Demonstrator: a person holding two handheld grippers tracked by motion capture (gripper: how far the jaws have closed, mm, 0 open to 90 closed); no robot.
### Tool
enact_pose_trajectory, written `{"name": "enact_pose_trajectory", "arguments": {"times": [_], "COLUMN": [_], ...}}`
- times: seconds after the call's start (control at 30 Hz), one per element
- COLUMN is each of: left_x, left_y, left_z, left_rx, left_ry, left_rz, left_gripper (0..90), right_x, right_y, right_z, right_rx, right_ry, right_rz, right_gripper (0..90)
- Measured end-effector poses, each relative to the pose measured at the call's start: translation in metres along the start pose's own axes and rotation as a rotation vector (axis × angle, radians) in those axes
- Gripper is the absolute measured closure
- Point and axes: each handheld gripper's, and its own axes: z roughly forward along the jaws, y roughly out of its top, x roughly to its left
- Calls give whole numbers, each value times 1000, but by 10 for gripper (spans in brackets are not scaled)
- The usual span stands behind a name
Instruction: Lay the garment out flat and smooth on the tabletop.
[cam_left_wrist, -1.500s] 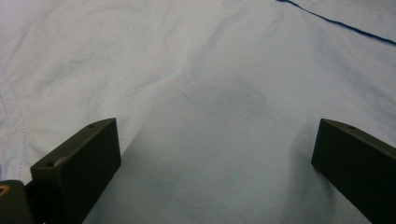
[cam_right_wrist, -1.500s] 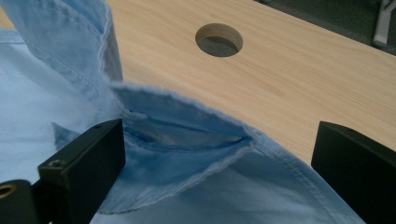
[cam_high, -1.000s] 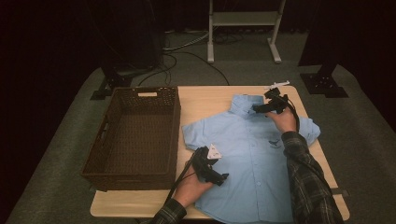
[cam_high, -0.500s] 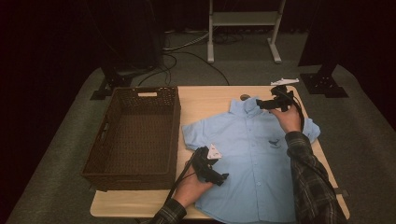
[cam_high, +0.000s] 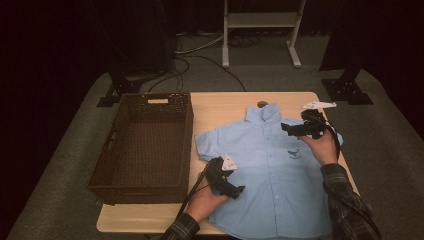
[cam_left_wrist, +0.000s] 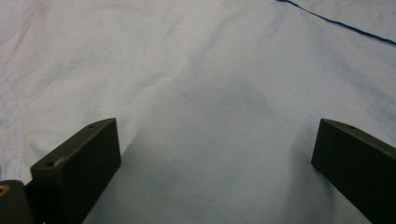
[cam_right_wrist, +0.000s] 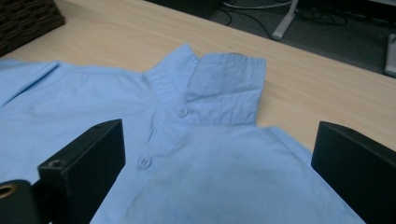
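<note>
— What has changed since the earlier frame?

— In the high view the right gripper (cam_high: 294, 129) has slid from the collar toward the right of the frame and now sits over the shirt's shoulder at centre right; the left gripper (cam_high: 235, 191) has kept its place at lower centre; the light blue shirt (cam_high: 272, 175) lies as it did.

— Where is the shirt?

— Spread flat, front up, on the wooden table (cam_high: 220, 107), filling the right half of the tabletop; its collar (cam_high: 263, 113) points toward the top of the frame; one sleeve reaches left, close beside the brown wicker basket (cam_high: 142, 145) at centre left.

— And the grippers' jaws?

— Both stand wide apart, holding nothing; in the left gripper view the two black jaws rise at the lower corners with smooth blue cloth (cam_left_wrist: 205, 121) between them and a dark line at upper right; in the right gripper view the jaws frame the collar (cam_right_wrist: 219, 88) and two buttons (cam_right_wrist: 181, 111), bare table (cam_right_wrist: 308, 88) behind at the upper part of the frame, a corner of the basket (cam_right_wrist: 25, 18) at upper left.
</note>
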Motion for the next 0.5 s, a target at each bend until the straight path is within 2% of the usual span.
{"name": "enact_pose_trajectory", "arguments": {"times": [0.13,0.3,0.5], "left_x": [0,0,0], "left_y": [0,0,0], "left_z": [0,0,0], "left_rx": [0,0,-2], "left_ry": [0,0,0], "left_rz": [0,0,-1], "left_gripper": [1,1,1], "right_x": [5,14,28], "right_y": [-15,-35,-64], "right_z": [-15,-32,-45], "right_rx": [12,29,43], "right_ry": [9,14,26], "right_rz": [-5,-37,-49], "right_gripper": [19,19,19]}}
